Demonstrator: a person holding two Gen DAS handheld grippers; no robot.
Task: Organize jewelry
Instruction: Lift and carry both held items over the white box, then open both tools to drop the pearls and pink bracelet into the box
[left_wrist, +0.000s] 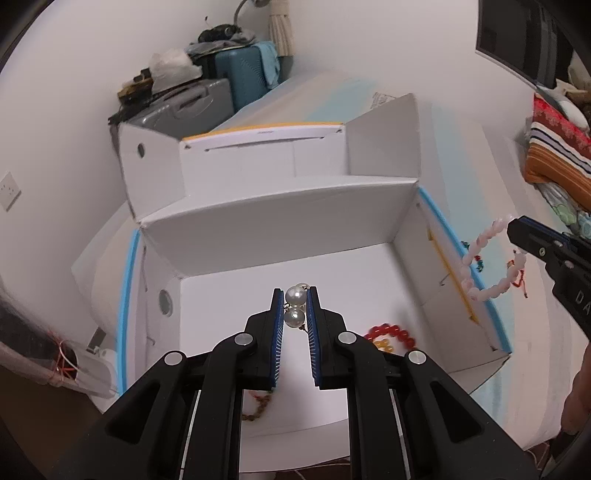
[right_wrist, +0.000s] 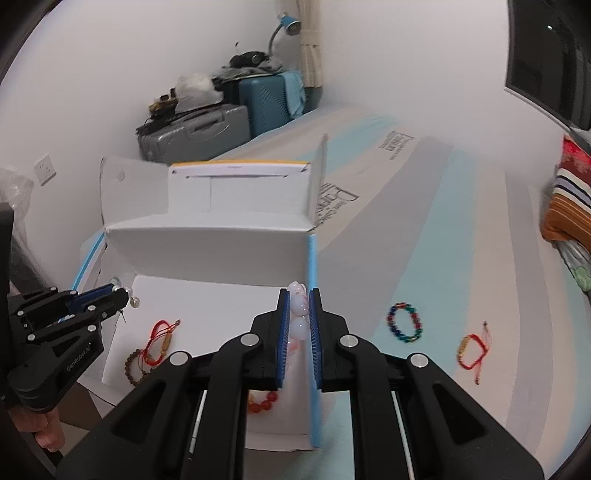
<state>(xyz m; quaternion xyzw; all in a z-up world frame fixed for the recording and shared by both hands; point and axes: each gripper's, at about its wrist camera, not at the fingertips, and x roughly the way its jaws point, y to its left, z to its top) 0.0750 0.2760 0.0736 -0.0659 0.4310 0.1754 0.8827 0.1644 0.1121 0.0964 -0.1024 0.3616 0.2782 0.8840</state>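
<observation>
My left gripper (left_wrist: 295, 295) is shut on a white pearl piece (left_wrist: 294, 306) and holds it above the open white box (left_wrist: 280, 236). My right gripper (right_wrist: 299, 295) is shut on a pale pink bead bracelet (right_wrist: 300, 314) over the box's right wall; the bracelet also shows hanging in the left wrist view (left_wrist: 487, 258). In the box lie a red bead bracelet (left_wrist: 391, 332), a brown bead bracelet (right_wrist: 135, 365) and a red cord bracelet (right_wrist: 160, 338). On the bed outside lie a multicoloured bead bracelet (right_wrist: 404, 322) and a red cord bracelet (right_wrist: 471, 350).
The box stands on a striped bed cover (right_wrist: 461, 240) with its lid flaps (right_wrist: 243, 192) raised at the back. Suitcases (right_wrist: 207, 125) stand by the far wall. Folded striped bedding (right_wrist: 569, 206) lies at the right.
</observation>
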